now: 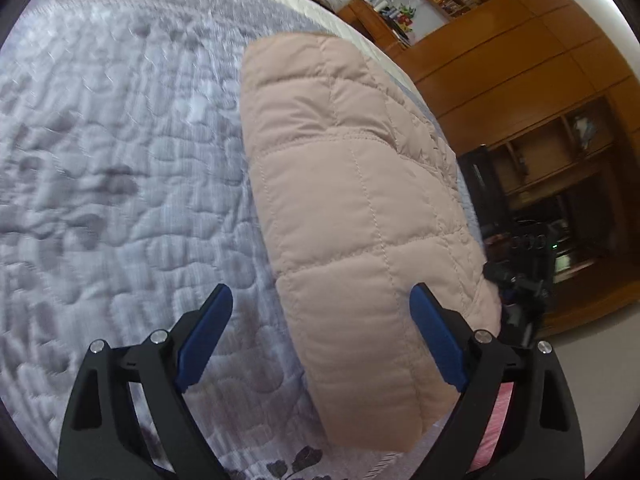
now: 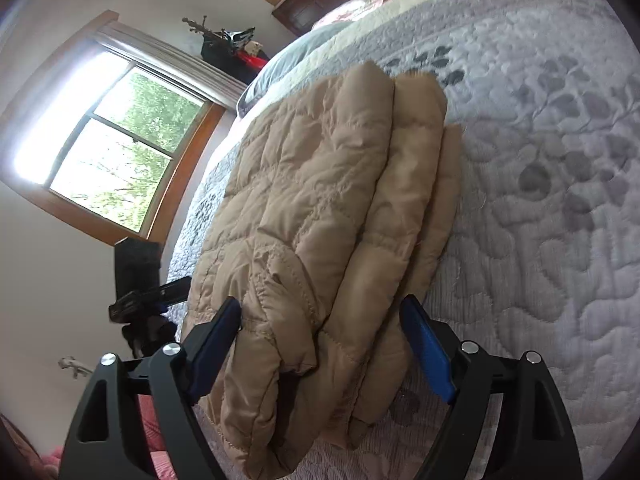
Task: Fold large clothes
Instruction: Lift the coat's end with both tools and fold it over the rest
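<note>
On the bed's quilted bedspread (image 1: 120, 160) the padded jacket (image 1: 352, 200) lies folded into a thick stack near the edge, apparently finished, which would explain why the left tool (image 1: 322, 332) and right tool (image 2: 320, 344) both stand wide open, gripping nothing.

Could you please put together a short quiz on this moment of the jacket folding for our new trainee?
1. True or false: the quilted jacket hangs over a chair.
2. The left gripper has its jaws: A open, B shut on the jacket, C shut on nothing.
3. What does the jacket lie on?

Key
1. False: it lies folded in layers.
2. A; the right gripper is open too, its jaws either side of the jacket's near end.
3. The grey quilted bedspread.
</note>
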